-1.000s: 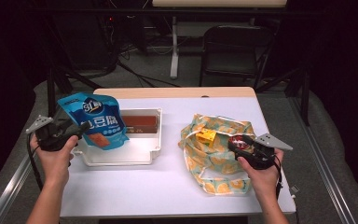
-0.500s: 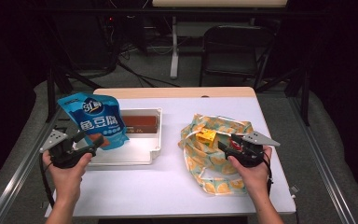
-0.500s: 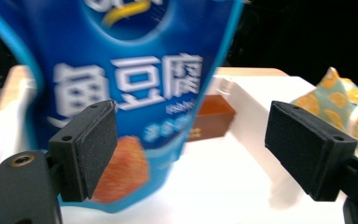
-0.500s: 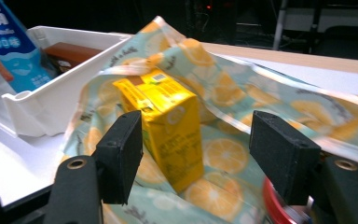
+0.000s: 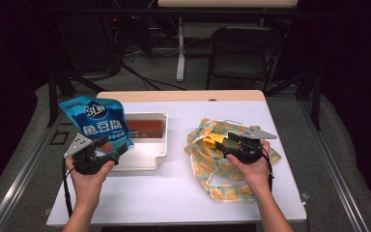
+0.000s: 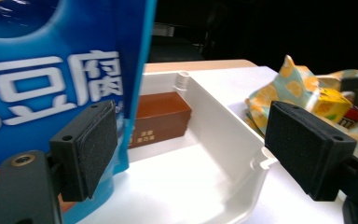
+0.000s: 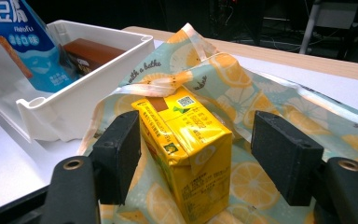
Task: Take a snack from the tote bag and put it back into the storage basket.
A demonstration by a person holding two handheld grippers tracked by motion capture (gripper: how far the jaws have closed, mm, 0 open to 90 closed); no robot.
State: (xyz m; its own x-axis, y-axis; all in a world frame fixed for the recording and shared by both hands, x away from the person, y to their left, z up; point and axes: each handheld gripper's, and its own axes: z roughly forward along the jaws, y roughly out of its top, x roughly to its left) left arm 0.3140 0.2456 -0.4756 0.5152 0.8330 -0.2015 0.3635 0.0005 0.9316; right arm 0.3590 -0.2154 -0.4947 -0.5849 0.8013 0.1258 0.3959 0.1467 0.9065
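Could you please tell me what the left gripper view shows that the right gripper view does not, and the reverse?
Left gripper view: the left hand-held gripper with open jaws, one pad beside the blue pouch, whose large white characters are close up. Right gripper view: the right hand-held gripper with open jaws either side of the yellow carton, whose QR code is visible. Shared: the white tray, the brown box in it, the pouch, the carton and the lemon-print bag.
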